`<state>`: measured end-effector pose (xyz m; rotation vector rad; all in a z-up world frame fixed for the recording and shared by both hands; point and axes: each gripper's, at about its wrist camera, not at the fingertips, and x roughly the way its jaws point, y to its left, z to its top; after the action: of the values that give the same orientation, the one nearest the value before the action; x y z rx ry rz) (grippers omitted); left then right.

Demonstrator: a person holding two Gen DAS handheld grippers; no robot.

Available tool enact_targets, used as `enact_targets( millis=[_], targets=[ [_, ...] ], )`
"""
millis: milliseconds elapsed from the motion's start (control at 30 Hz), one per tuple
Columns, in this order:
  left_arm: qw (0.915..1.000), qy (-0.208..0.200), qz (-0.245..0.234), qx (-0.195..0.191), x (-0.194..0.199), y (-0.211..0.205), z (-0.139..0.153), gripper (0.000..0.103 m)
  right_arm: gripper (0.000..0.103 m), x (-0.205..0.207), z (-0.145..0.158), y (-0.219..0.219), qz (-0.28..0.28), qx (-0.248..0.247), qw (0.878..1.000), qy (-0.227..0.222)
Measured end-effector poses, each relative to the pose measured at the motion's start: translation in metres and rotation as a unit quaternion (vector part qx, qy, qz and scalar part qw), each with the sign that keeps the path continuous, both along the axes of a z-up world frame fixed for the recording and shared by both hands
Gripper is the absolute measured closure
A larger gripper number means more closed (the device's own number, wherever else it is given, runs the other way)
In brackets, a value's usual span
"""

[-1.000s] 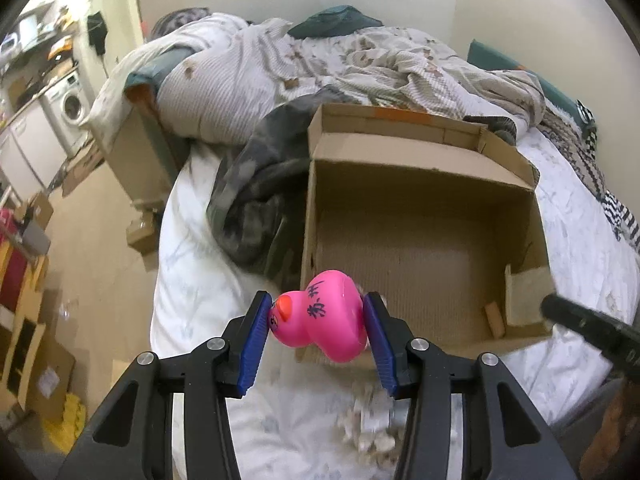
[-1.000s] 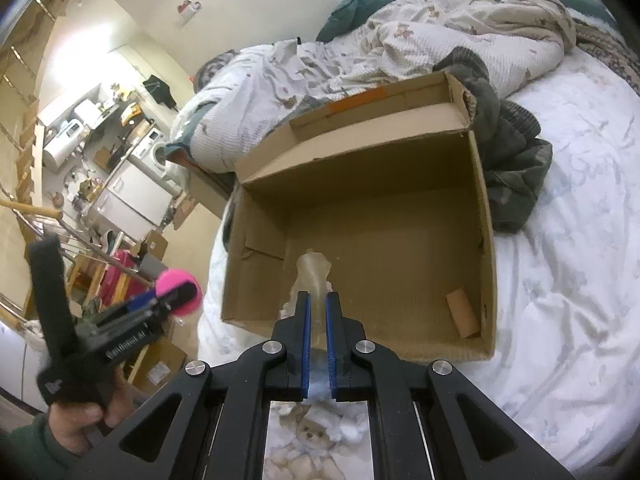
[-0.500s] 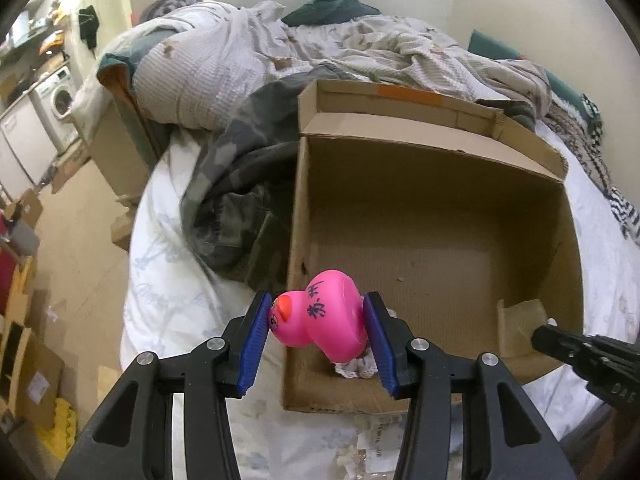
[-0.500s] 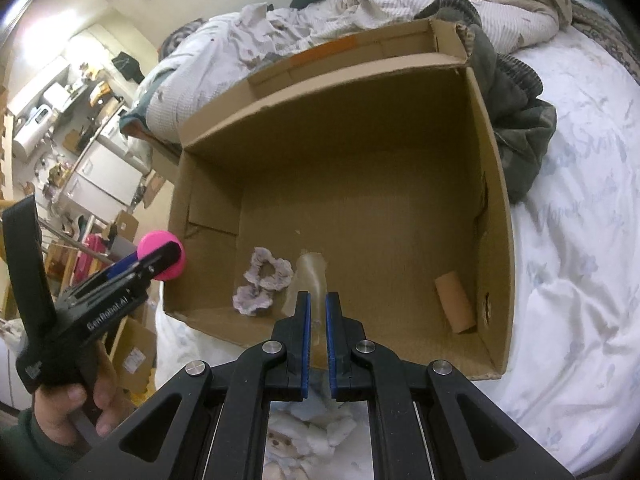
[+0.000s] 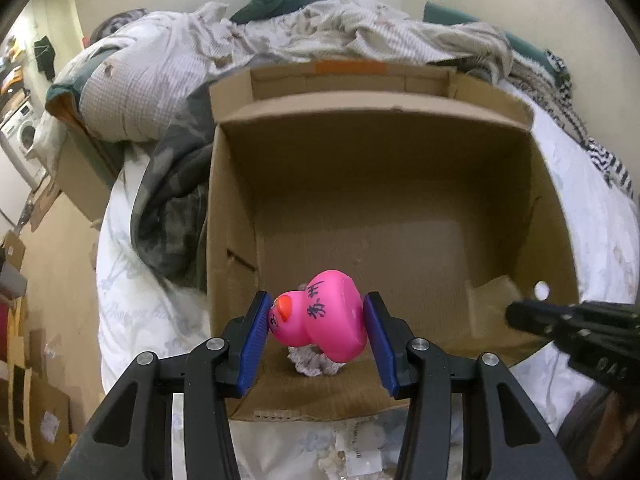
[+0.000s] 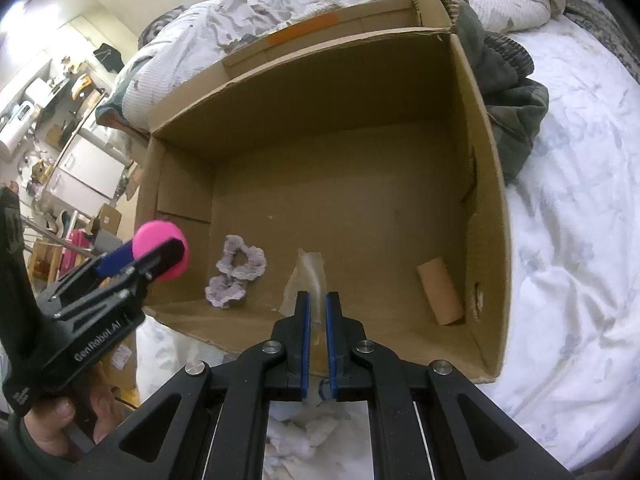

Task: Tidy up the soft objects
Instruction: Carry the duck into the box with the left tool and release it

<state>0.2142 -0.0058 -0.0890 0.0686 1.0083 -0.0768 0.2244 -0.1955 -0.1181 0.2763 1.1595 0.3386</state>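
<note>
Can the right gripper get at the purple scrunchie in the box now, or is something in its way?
Probably not yet. The right gripper is shut on a clear plastic bag, so its jaws are taken. The path itself looks free: the purple scrunchie lies uncovered on the floor of the open cardboard box.

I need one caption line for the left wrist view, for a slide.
Left gripper holds a pink rubber duck above the near corner of an open cardboard box on a bed.

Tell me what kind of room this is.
Looks like a bedroom in a small flat: a cardboard box sits on a bed's white sheet by a rumpled duvet, with a washing machine beyond.
</note>
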Motion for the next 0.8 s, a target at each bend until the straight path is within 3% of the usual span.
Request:
enact_targets(
  millis=[167,667,733,800],
  targets=[
    [0.9998,0.000,0.011,-0.017,0.0003,0.0057,0.0001,0.059,0.094,-0.0004,-0.0022,0.0001,0.000,0.000,1.000,0.005],
    [0.9998,0.009,0.007,-0.018,0.0009,0.0041,-0.0006,0.058,0.094,0.0004,-0.0035,0.0012,0.008,-0.004,1.000,0.010],
    [0.9998,0.010,0.003,-0.016,0.0005,0.0023,-0.0015,0.057,0.094,0.0004,-0.0038,0.0016,0.008,-0.004,1.000,0.010],
    [0.9999,0.008,-0.001,-0.007,-0.0001,-0.0002,-0.0015,0.045,0.094,0.0001,-0.0038,0.0021,0.009,-0.004,1.000,0.009]
  ],
)
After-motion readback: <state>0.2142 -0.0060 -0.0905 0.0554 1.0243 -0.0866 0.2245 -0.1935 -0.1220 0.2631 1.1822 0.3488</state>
